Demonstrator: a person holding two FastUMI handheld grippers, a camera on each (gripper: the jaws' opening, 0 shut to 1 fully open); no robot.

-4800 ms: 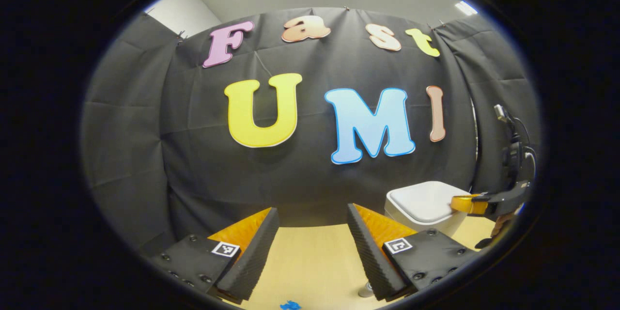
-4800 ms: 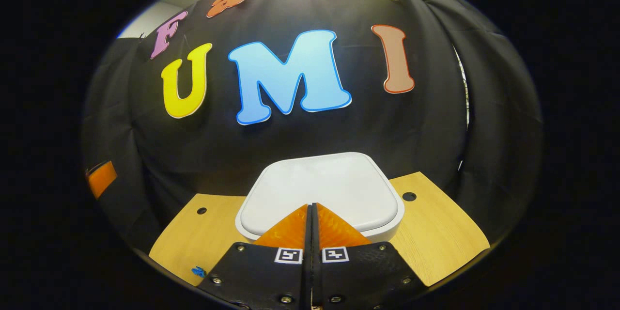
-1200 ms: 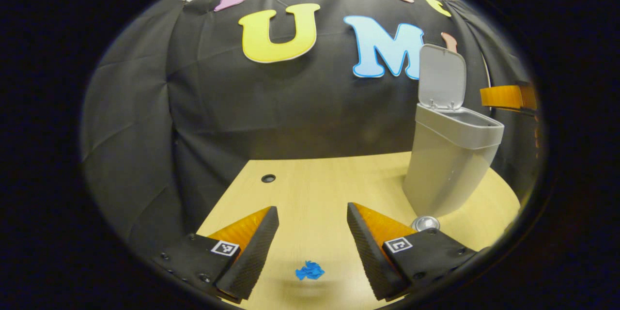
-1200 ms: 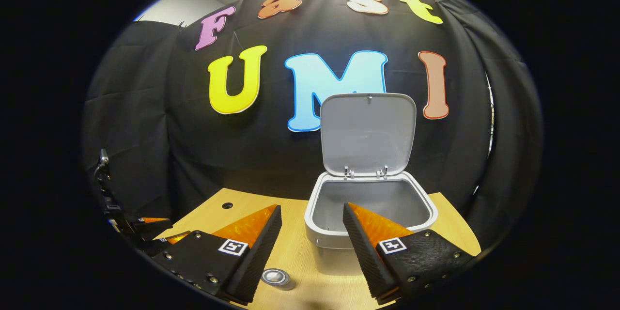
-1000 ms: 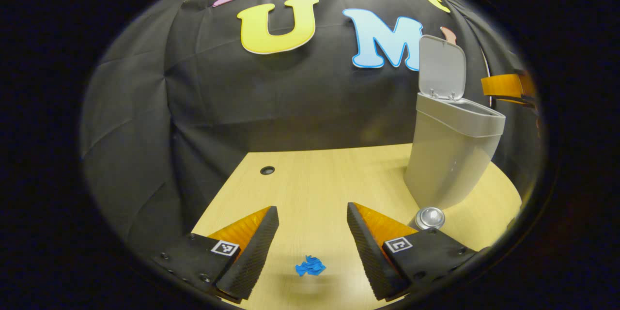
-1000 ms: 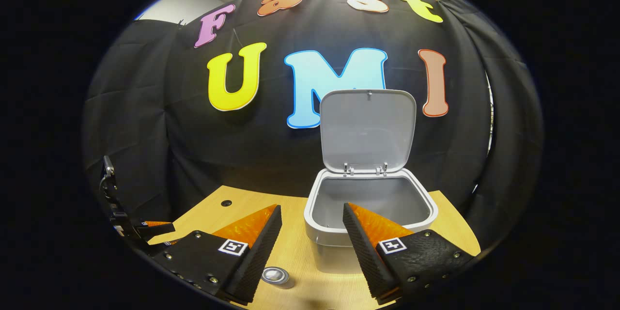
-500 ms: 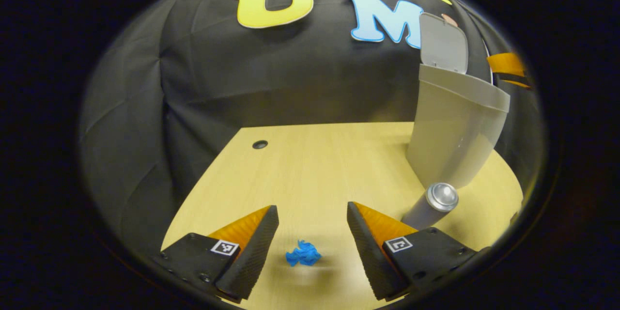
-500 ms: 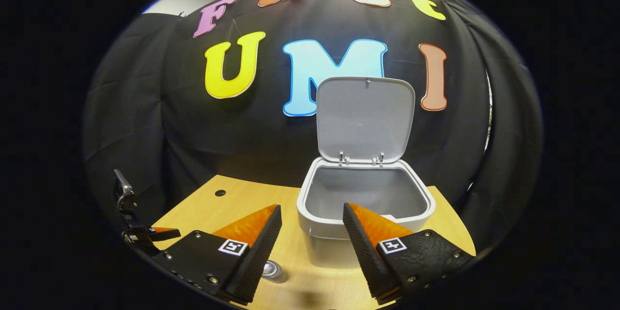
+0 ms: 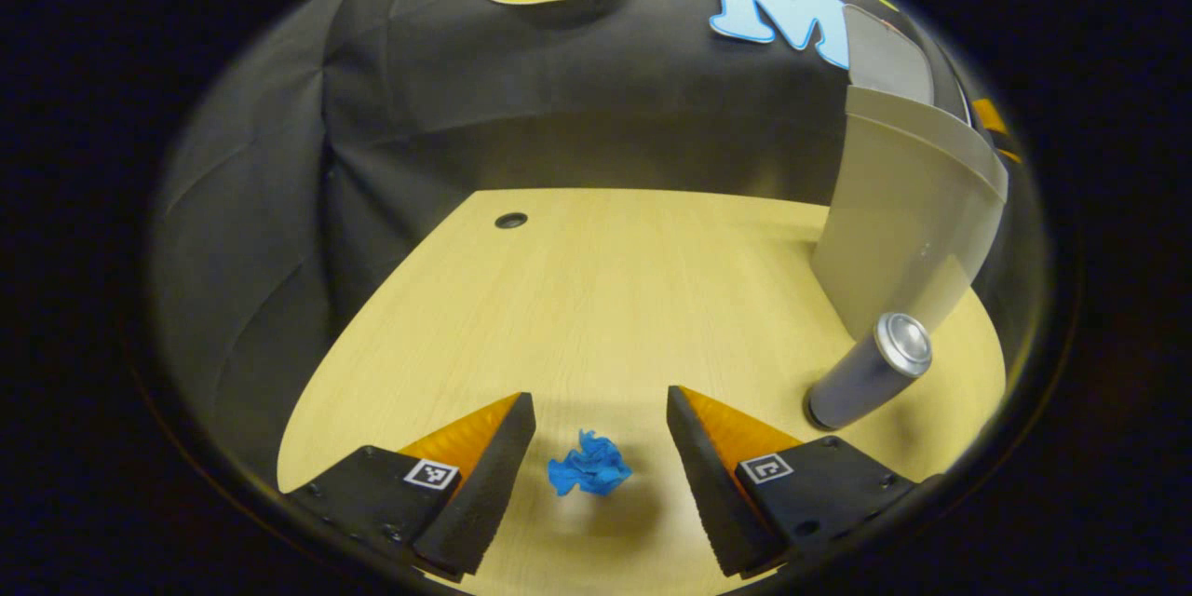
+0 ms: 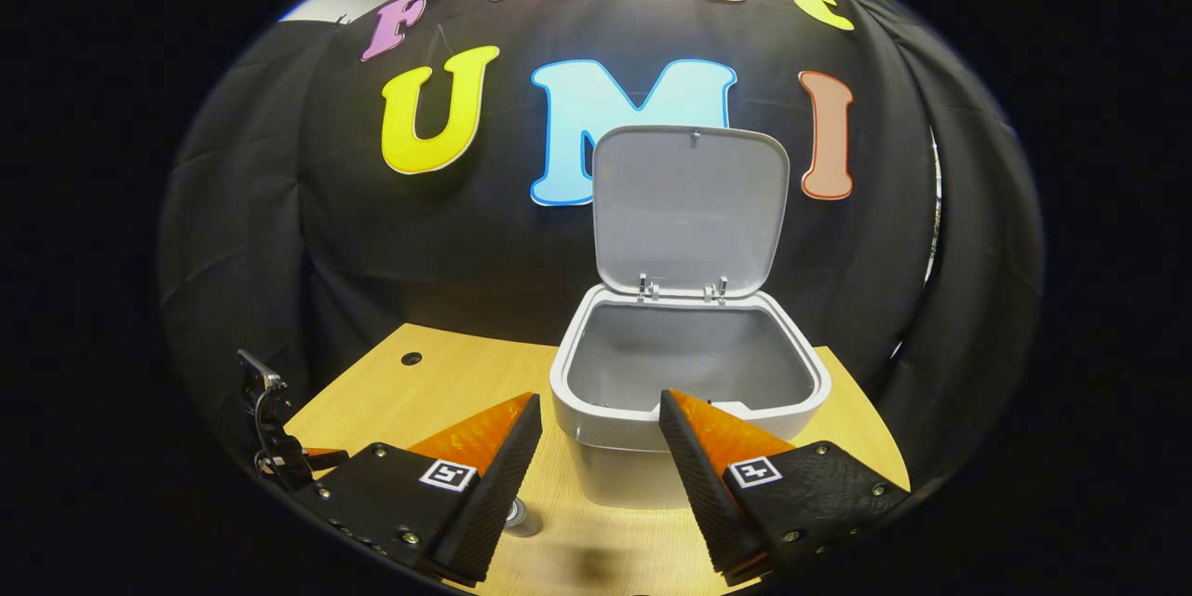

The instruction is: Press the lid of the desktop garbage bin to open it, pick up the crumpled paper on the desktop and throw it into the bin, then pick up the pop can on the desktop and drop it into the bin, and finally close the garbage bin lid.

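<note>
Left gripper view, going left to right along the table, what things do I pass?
Small round hole in the table → crumpled blue paper → pop can → garbage bin, lid up.

The left gripper [image 9: 601, 447] hangs over the desk [image 9: 596, 298], jaws wide apart, with the crumpled paper [image 9: 589, 473] lying between its fingers near the desk's near edge. The can [image 9: 868, 372] stands just beside the bin [image 9: 908, 223] by the right edge.
</note>
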